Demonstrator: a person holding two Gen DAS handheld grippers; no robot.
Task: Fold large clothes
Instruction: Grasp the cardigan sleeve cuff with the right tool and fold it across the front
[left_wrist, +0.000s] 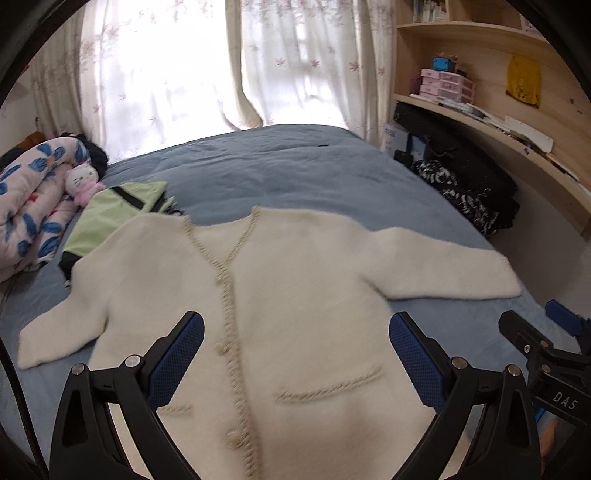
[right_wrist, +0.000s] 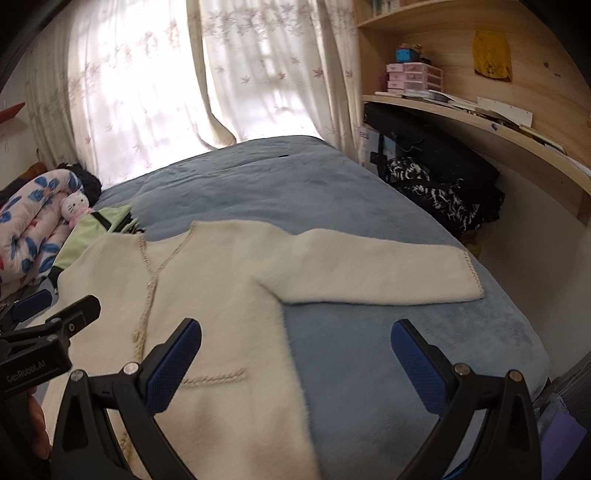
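My cream cardigan (left_wrist: 295, 295) lies face up on the blue bed (left_wrist: 277, 166), sleeves spread wide, ready for folding. I hold my left tool (left_wrist: 295, 354) over its body and my right tool (right_wrist: 295, 358) beside its hem, both wide open, gripping nothing.

A cream knit cardigan (left_wrist: 303, 295) lies flat, front up and buttoned, on the blue bed (left_wrist: 280, 173). Both sleeves spread sideways; braided trim edges the V-neck, placket and pockets.
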